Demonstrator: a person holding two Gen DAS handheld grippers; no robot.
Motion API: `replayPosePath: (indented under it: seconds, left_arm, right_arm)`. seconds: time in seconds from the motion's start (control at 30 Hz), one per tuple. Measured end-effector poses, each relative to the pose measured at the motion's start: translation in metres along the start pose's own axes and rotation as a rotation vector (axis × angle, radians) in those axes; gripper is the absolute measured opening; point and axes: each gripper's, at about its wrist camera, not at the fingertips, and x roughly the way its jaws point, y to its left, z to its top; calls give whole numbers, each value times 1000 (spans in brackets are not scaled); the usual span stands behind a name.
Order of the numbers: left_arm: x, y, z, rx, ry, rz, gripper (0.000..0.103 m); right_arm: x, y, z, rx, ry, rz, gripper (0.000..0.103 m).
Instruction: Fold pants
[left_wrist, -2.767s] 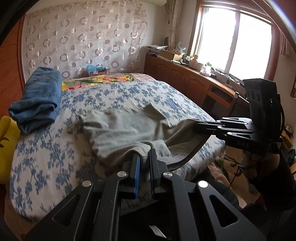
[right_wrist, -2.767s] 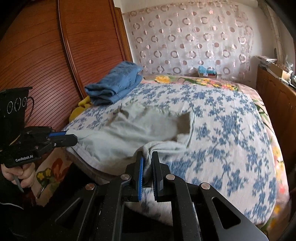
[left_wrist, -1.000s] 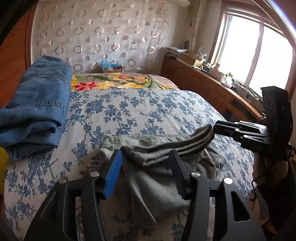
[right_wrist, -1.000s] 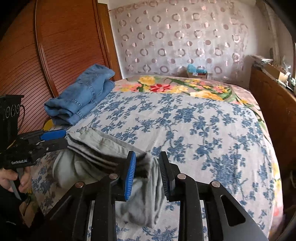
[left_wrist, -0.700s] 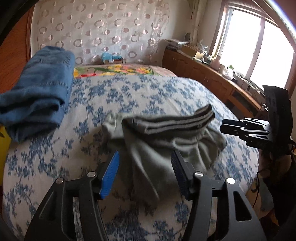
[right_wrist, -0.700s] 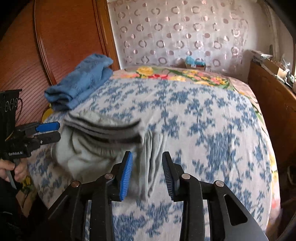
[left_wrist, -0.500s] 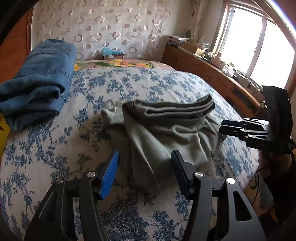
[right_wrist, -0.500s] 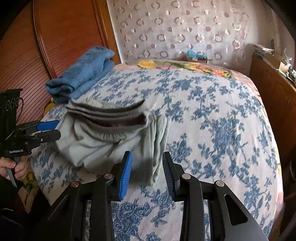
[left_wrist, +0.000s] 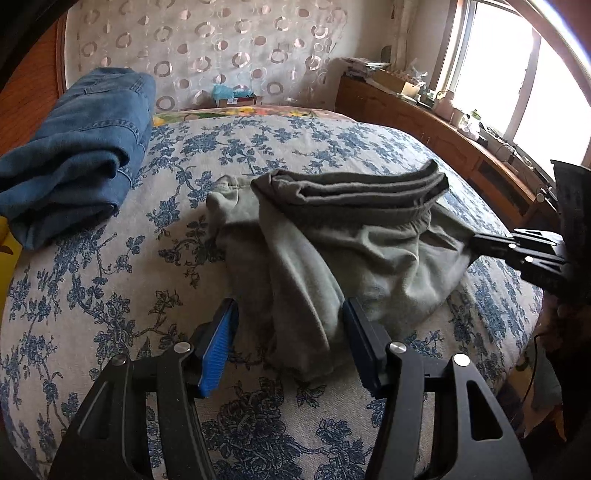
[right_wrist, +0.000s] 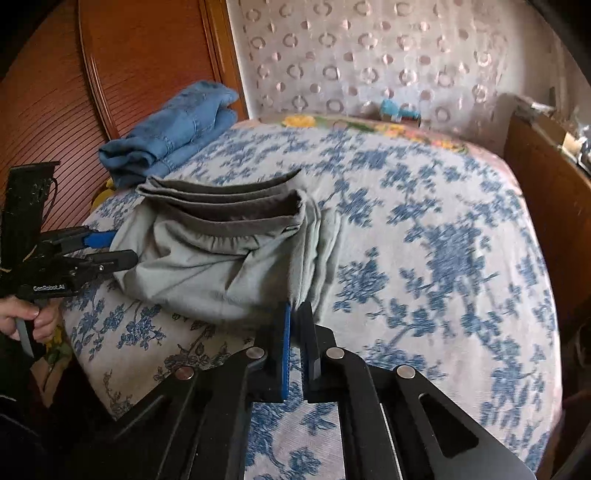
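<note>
Grey-green pants (left_wrist: 332, 236) lie folded in a loose bundle on the blue-flowered bedspread (left_wrist: 110, 295), with the dark waistband layers on top. They also show in the right wrist view (right_wrist: 221, 258). My left gripper (left_wrist: 290, 325) is open, its jaws wide on either side of the near fold of the pants. My right gripper (right_wrist: 293, 317) is shut on the near right edge of the pants. In the left wrist view the right gripper (left_wrist: 480, 245) meets the cloth at the bundle's right side.
Folded blue jeans (left_wrist: 74, 147) lie at the far left of the bed, also in the right wrist view (right_wrist: 173, 133). A wooden headboard (right_wrist: 129, 74) stands to the left. A wooden sideboard (left_wrist: 443, 147) runs under the window on the right.
The pants were carried forward, folded over and laid on the bed, and both grippers opened. Now my right gripper has shut on the pants' near edge. My left gripper stays open.
</note>
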Motion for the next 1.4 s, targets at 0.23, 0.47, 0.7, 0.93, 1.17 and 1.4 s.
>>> replayPosePath:
  seconds: [0.23,0.47,0.7,0.93,1.17,1.4]
  left_arm:
    - [0,0,1,-2,-4,-5,60]
    - [-9,3,21,6,-50,11,60]
    - [6,6,42,35,-48,32,60]
    - [16,15,57,32,-51,36,60]
    - [23,17,66,43,-48,30,60]
    - [18,15,65,37,-56,-2,60]
  right_arm:
    - [0,-2,-7,11,15,-14,4]
    - [-3,-7,14,-6,-16,-22,25]
    - [27,-4,46,-106,2,-28,29]
    - [60,-2,75,-213,21,-29,29]
    - [92,-17,88,-177,70,111,6]
    - [100,-29,89,-127,19,26,5]
